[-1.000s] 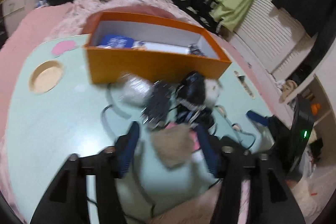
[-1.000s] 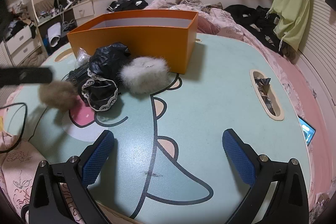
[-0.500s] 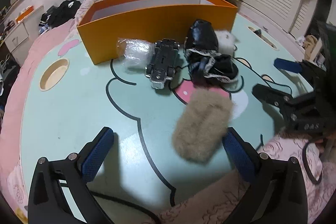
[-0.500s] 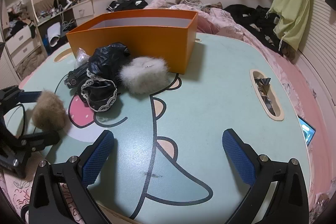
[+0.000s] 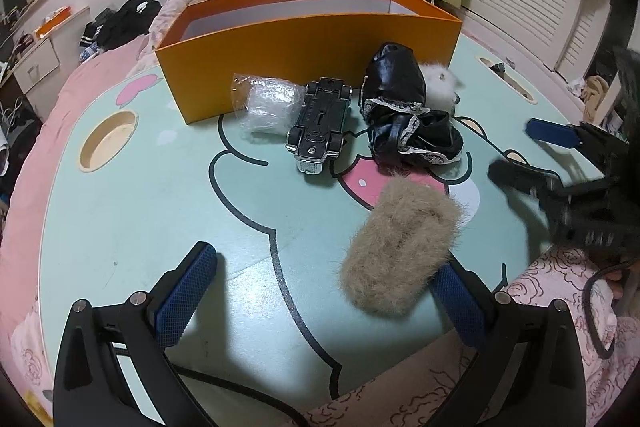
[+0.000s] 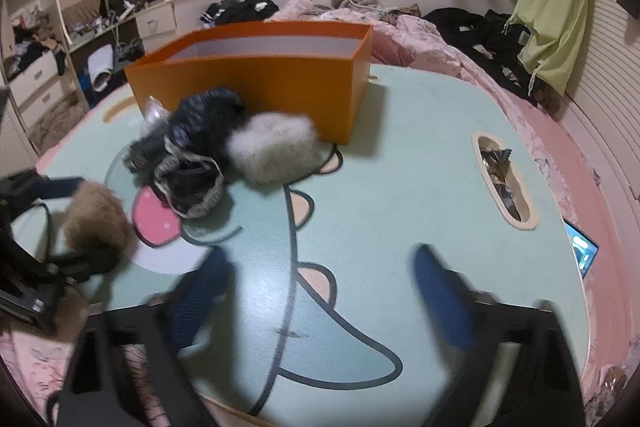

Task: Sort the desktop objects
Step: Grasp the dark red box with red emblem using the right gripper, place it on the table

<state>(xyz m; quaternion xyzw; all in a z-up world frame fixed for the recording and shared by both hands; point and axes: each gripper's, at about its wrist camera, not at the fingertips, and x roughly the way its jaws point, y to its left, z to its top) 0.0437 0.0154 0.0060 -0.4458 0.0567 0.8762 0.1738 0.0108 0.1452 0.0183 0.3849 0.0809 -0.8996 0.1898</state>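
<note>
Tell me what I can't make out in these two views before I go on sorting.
- Orange box contents: both views, its front wall hides the floor.
- White fluffy item: left wrist view, mostly behind the black lace-trimmed fabric.
- Toy car and clear bag: right wrist view, blurred and largely behind the fabric.
- Right tongs: closing on nothing, motion-blurred.
- Scraps in the table's slot: too small to identify.

The right tool is closing its blurred jaws over bare tabletop with nothing between them, while a white puff and black cloth are lying before the orange box, a tan puff sitting left.
</note>
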